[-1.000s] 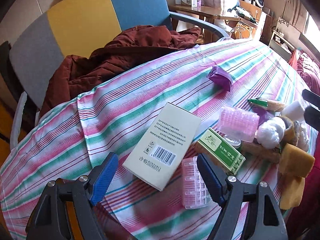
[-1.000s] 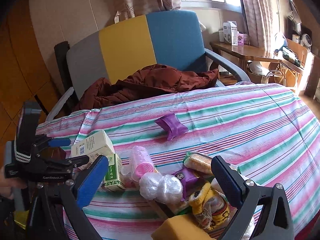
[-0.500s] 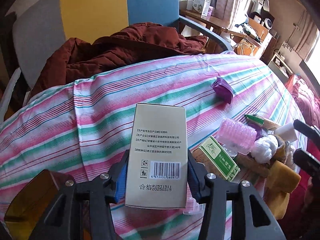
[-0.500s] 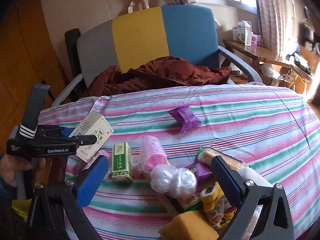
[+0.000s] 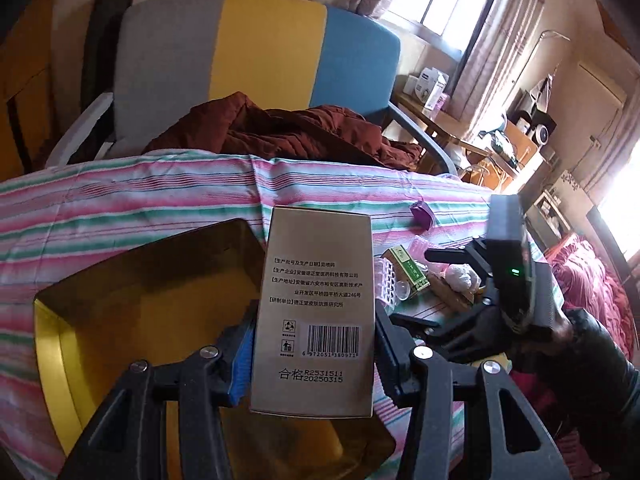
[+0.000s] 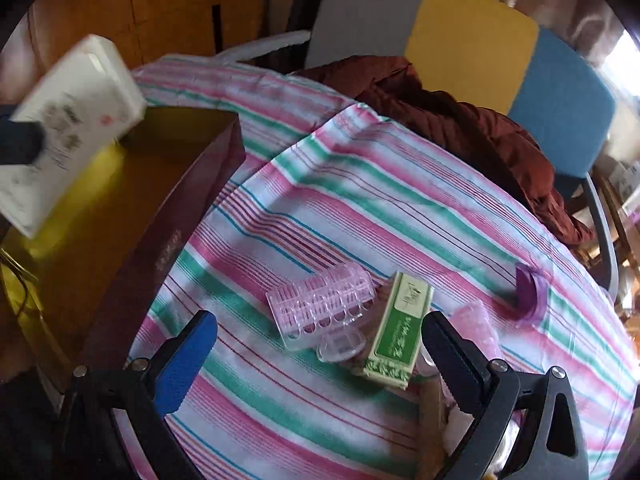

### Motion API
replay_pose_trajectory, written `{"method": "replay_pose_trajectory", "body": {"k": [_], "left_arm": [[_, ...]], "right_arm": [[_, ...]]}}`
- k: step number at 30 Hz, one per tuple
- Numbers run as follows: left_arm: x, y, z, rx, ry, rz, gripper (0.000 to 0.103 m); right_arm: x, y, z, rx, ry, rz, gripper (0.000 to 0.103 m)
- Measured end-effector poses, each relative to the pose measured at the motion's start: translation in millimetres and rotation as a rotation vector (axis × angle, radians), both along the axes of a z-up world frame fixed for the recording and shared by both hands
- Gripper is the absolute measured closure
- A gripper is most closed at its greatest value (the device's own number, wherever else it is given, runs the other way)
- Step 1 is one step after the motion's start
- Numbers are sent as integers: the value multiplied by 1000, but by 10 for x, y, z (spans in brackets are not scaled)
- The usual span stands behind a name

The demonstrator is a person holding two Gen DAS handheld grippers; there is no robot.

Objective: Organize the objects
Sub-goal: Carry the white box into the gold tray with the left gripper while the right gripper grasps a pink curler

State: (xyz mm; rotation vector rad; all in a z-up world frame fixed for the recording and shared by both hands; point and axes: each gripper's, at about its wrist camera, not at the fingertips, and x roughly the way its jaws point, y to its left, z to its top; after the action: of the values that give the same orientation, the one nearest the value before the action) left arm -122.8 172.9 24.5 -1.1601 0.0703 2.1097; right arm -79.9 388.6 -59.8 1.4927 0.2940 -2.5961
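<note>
My left gripper (image 5: 314,354) is shut on a beige carton (image 5: 318,304) with a barcode, held up over the open yellow-lined box (image 5: 132,320). In the right wrist view the same carton (image 6: 68,128) hangs blurred above that box (image 6: 132,216), whose outer wall is dark red. My right gripper (image 6: 316,344) stands open just above the striped tablecloth. Between and ahead of its fingers lie a pink clear plastic case (image 6: 320,304) and a green-and-cream packet (image 6: 400,336). A purple clip (image 6: 528,296) lies farther right.
A grey, yellow and blue chair (image 6: 472,36) with a maroon jacket (image 6: 460,120) stands behind the table. A pile of small items (image 5: 452,280) sits at the table's right, beside the right gripper's black body (image 5: 516,276). A wooden side table (image 5: 448,120) stands by the window.
The left gripper lifted the carton off the cloth and carried it left over the yellow-lined box. The right gripper swung left and down toward the pink case and green packet.
</note>
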Motion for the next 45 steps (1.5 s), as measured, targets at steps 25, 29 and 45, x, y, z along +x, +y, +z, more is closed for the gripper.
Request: {"method": "replay_pose_trajectory", "body": {"k": [25, 29, 45], "left_arm": [[539, -1714, -647, -59, -82, 359, 51], [603, -1770, -640, -53, -67, 351, 51], [536, -1791, -838, -138, -97, 404, 49]], "right_arm": [[10, -123, 369, 0, -11, -64, 64], [101, -64, 283, 32, -60, -55, 33], [-201, -122, -229, 188, -133, -118, 52]]}}
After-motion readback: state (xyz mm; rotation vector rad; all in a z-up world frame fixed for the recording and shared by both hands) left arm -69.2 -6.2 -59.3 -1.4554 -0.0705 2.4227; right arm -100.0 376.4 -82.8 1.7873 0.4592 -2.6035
